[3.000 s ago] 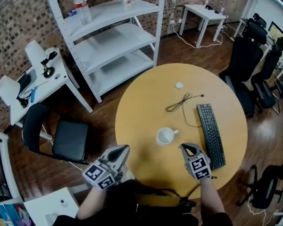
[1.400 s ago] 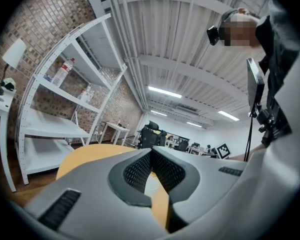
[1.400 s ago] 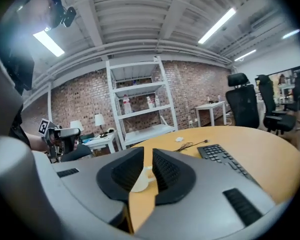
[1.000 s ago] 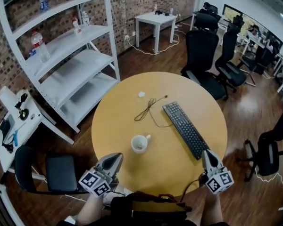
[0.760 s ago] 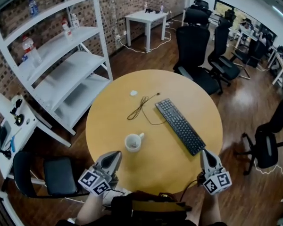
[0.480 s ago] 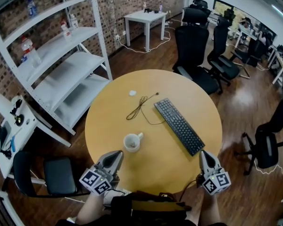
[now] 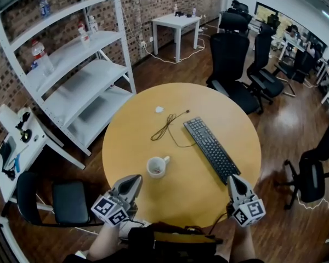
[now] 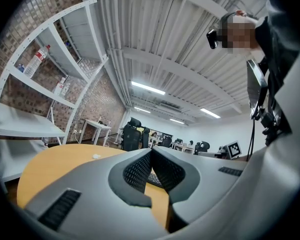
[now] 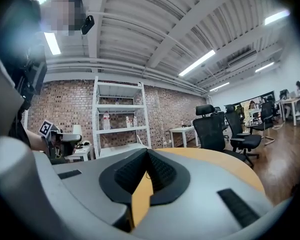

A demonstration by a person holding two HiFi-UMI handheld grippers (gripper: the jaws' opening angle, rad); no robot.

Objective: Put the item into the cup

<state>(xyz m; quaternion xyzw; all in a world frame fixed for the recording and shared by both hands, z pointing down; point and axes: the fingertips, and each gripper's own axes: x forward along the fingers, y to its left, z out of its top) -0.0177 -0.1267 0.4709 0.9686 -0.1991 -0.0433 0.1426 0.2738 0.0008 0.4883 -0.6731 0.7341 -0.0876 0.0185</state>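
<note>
A white cup [image 7: 156, 167] with its handle to the right stands upright on the round yellow table [image 7: 142, 141], left of centre. A small white item [image 7: 159, 109] lies on the far side of the table, beside a black cable [image 7: 167, 126]. My left gripper [image 7: 136, 178] is at the table's near edge, just below and left of the cup, jaws shut and empty. My right gripper [image 7: 232, 178] is at the near right edge, below the keyboard's end, also shut on nothing. In the gripper views the left gripper [image 8: 150, 151] and right gripper [image 9: 146, 151] show closed tips over the tabletop.
A black keyboard [image 7: 211, 148] lies slanted on the table's right half. White shelving [image 7: 71, 64] with bottles stands at the back left. A black chair [image 7: 66, 201] is at the near left, and office chairs [image 7: 236, 59] stand behind and to the right.
Since three seconds ago both grippers have drawn back from beside the cup to the table's near edge. Over the last second the head view has swayed; the grippers have barely moved.
</note>
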